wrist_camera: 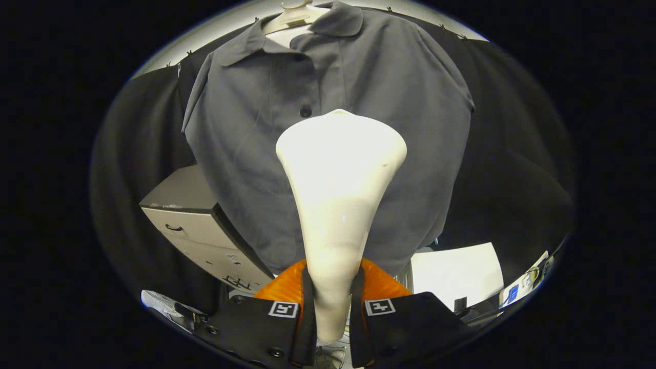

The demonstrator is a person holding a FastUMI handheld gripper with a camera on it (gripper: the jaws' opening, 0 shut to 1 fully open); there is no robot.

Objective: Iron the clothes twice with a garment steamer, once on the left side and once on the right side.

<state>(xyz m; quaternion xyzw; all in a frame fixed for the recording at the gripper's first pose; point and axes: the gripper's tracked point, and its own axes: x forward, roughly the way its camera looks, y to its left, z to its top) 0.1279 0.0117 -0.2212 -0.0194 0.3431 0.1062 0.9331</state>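
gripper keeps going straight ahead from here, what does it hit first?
Probably the shirt. The gripper is shut on the steamer, whose head points at the shirt's front, just below the placket button, so the steamer head would touch the cloth before the fingers do. How much gap remains is unclear.

Tongs [332, 307] clamped on steamer handle [333, 277], seemingly upright.

Black cloth wall [512, 128] hangs behind, a bright pale strip above it. A grey metal drawer cabinet [200, 230] stands low at one side, a white panel [456, 271] opposite.
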